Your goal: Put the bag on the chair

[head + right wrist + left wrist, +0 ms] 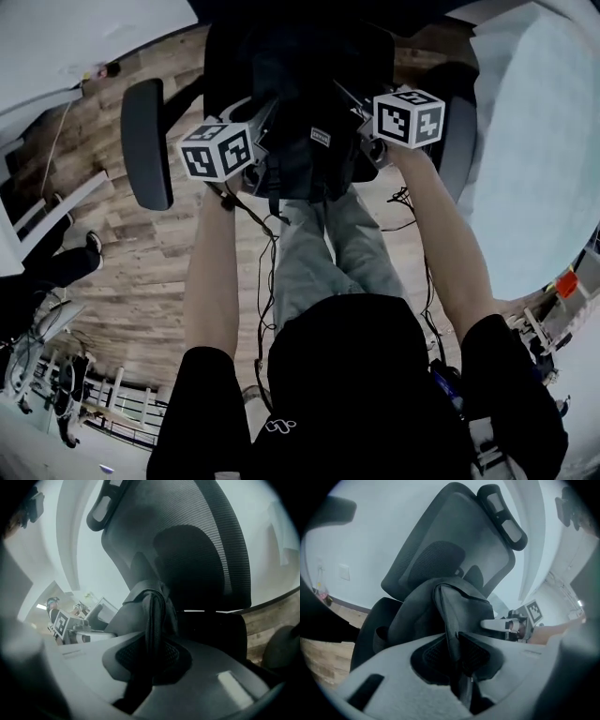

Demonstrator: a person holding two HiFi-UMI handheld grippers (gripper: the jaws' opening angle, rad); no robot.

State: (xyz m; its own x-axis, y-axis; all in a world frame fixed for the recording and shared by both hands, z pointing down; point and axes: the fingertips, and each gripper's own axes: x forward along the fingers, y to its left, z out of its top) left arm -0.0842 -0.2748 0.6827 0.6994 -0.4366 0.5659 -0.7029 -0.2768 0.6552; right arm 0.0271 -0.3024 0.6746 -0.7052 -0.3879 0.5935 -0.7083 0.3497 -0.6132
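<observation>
**Position.** Holding black soft fabric bag (292, 103) over seat of black mesh-backed office chair (454, 541), between its armrests (147, 141) and just ahead of its backrest (211, 550).

**Grip.** Gripping with left tool (452, 644): jaws only narrowly apart, pads pinched on a thin strap fold (449, 620) at bag top. Same with right tool (154, 646): jaws near closed, pads clamped on a thicker padded strap (153, 616). Cannot confirm base down on chair seat; hidden under bag body, probably touching or close.

**Risks, as judged.**
- Could drop bag and see soft body slump forward off seat front edge if let go before base bears on seat.
- Could twist it toward an armrest if released one side first.
- Could also catch strap on ribbed pads and drag bag off chair on withdrawal.

**Orientation.** Standing roughly upright, long axis running from seat toward headrest (506, 517), top edge up at tools, leaning slightly toward backrest.
</observation>
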